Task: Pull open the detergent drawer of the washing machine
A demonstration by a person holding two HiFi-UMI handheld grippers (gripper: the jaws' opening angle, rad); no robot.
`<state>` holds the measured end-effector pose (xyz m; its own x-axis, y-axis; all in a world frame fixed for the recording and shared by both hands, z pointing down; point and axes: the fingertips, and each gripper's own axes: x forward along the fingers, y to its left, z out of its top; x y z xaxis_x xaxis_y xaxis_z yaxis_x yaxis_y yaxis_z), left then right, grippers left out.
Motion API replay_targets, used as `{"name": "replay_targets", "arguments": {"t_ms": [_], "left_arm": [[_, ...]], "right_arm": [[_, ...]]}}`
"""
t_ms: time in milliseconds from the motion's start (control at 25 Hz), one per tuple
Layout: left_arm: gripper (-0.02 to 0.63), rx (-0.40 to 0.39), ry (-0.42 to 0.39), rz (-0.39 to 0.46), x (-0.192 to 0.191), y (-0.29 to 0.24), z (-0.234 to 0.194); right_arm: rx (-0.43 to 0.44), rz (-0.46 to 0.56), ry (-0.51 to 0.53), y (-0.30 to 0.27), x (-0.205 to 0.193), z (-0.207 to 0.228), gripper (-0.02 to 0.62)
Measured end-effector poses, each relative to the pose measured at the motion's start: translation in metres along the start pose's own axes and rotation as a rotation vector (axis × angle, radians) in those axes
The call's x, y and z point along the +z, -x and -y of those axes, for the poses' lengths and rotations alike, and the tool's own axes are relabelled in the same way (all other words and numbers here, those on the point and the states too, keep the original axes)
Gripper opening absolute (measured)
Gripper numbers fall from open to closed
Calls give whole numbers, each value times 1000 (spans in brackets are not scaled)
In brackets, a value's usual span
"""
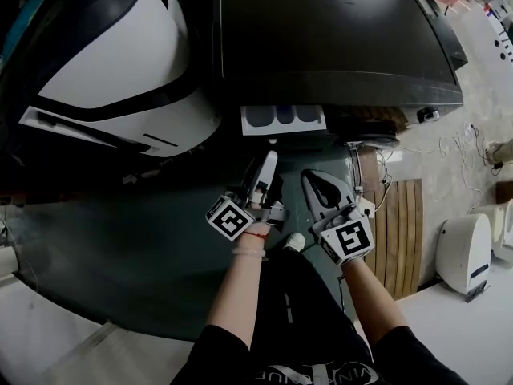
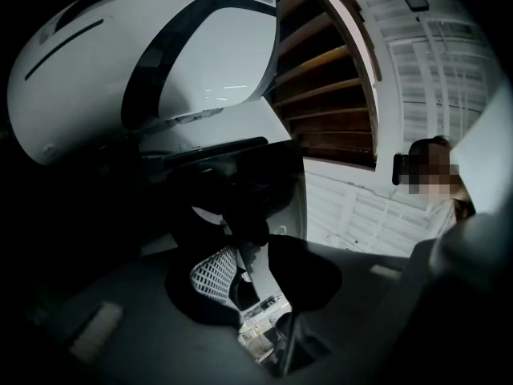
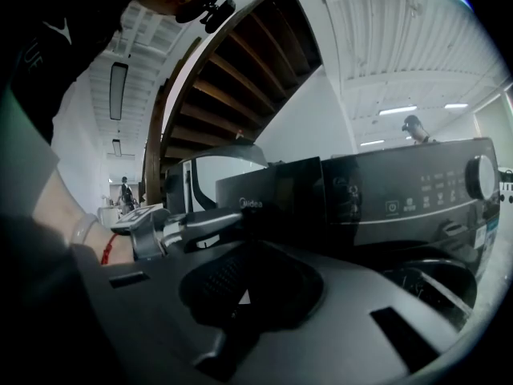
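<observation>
Detergent drawer (image 1: 283, 119), white with three wells, juts from the front of the dark washing machine (image 1: 337, 38) toward the person, so I judge it already open, at least partly. Its slide axis points almost straight at the left tool (image 1: 268, 165), which lies just short of it and apart, jaws a little apart with nothing between them. The right tool (image 1: 319, 184), jaws together and empty, sits farther off to the right. A white appliance (image 1: 120, 62) stands at the left.
</observation>
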<state>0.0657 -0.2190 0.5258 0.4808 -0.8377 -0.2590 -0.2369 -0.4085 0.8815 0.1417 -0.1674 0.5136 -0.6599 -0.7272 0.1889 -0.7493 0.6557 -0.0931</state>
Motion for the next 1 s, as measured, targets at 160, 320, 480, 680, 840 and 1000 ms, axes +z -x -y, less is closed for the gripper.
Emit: {"name": "replay_targets", "arguments": {"t_ms": [160, 320, 480, 680, 840, 1000], "left_arm": [[127, -7, 2, -7, -3, 5, 4], [127, -9, 6, -15, -7, 13, 8], [125, -10, 5, -29, -11, 20, 11], [124, -7, 7, -39, -18, 29, 16], [123, -7, 7, -48, -21, 34, 19], [120, -10, 8, -54, -24, 41, 21]], "right_arm": [[-16, 7, 0, 7, 2, -4, 12], [-28, 11, -3, 14, 1, -9, 12], [-35, 14, -5, 21, 0, -17, 12], [-34, 12, -6, 29, -4, -27, 12], [-31, 10, -5, 33, -5, -34, 12], [-31, 13, -4, 38, -7, -39, 12]]}}
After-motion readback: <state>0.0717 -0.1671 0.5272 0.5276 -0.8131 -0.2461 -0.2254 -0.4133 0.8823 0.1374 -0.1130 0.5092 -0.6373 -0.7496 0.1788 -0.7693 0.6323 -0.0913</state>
